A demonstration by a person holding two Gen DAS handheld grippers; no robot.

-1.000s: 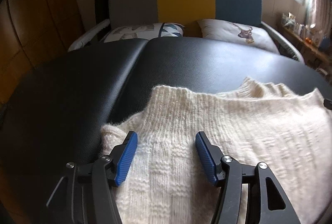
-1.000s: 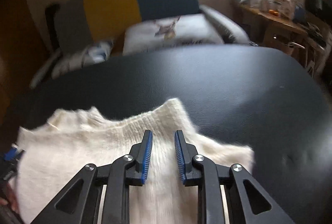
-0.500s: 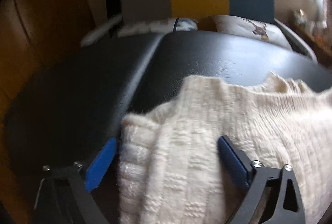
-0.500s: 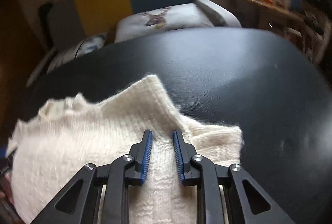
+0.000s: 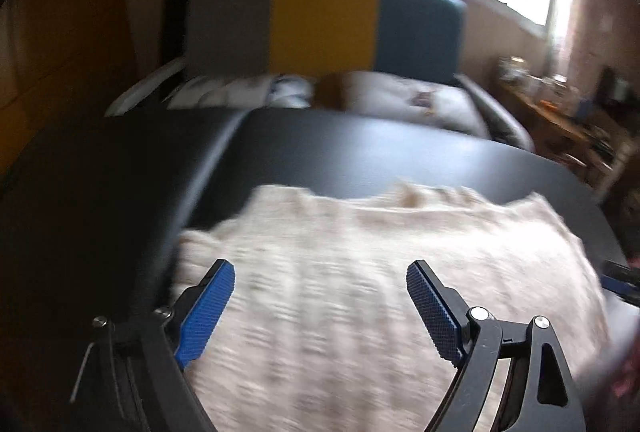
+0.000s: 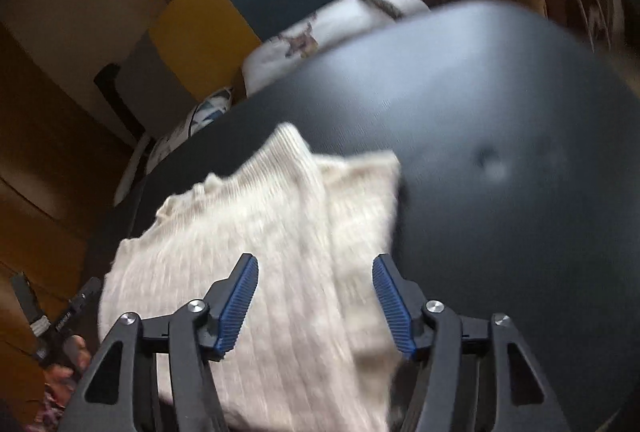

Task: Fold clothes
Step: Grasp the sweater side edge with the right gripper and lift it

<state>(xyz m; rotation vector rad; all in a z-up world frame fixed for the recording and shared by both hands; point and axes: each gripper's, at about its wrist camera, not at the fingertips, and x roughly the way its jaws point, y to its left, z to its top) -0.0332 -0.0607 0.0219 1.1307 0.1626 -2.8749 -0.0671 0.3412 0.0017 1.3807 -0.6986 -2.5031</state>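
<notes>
A cream knitted sweater (image 5: pixel 360 272) lies folded on the black padded table (image 5: pixel 360 156), its neck edge toward the far side. My left gripper (image 5: pixel 320 284) hovers over its near left part, open wide with nothing between the blue pads. In the right wrist view the same sweater (image 6: pixel 280 232) spreads left of centre, one folded part ending near the table's middle. My right gripper (image 6: pixel 316 284) is open above the sweater's right part, empty. Both views are motion-blurred.
Beyond the table (image 6: pixel 500 112) stands a bed with a grey, yellow and teal headboard (image 5: pixel 324 28) and pillows (image 5: pixel 400 100). A cluttered wooden shelf (image 5: pixel 560 120) runs along the right wall. A hand on the left gripper's handle (image 6: pixel 68 324) shows at lower left of the right wrist view.
My right gripper has opened from nearly shut and tilted. My left gripper stays open and has pulled back and up from the sweater. The sweater lies released on the table.
</notes>
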